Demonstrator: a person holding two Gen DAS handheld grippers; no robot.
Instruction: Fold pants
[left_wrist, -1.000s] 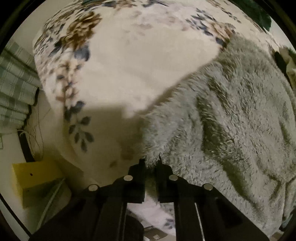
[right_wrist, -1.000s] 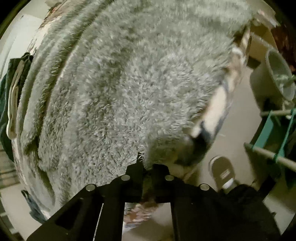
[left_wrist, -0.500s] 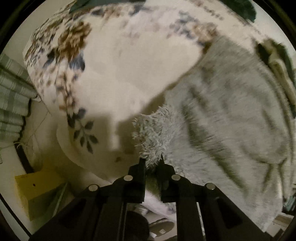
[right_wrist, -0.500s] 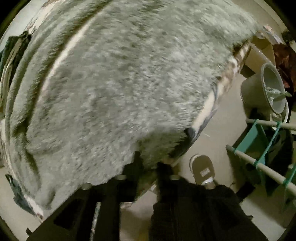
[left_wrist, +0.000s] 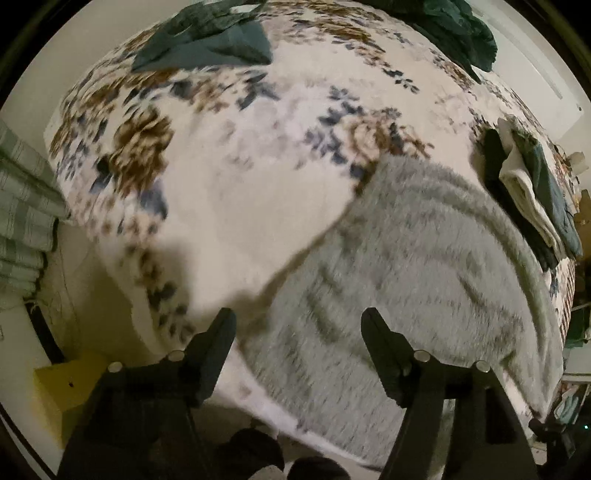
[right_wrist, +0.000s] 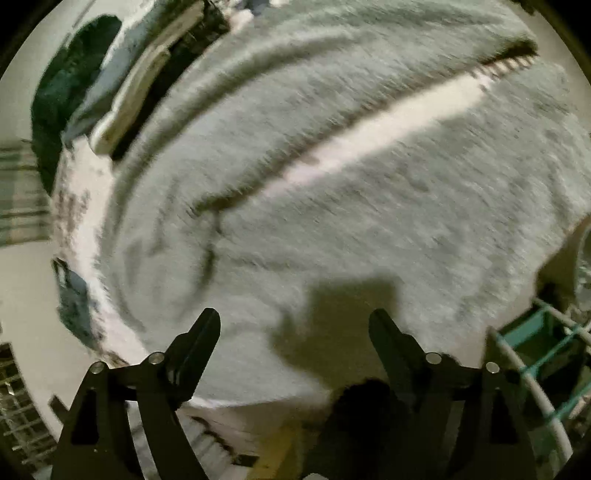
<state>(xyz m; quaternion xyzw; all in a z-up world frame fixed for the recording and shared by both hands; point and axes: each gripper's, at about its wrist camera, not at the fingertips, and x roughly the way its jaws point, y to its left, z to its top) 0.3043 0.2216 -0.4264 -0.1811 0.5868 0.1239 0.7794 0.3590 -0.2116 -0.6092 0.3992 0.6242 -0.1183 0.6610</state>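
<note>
Pants (left_wrist: 424, 266) lie under both opening, empty hand-held grippers; only the left view shows floral bedding (left_wrist: 236, 192).

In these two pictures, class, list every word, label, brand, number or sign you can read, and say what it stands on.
None: no readable text in either view.
Grey fleece pants: no label or tag shows.
Floral bedcover: a flower print only, no words.
Yellow box: a plain face with a dark dot.
Right wrist view: blurred by motion, nothing legible.
</note>
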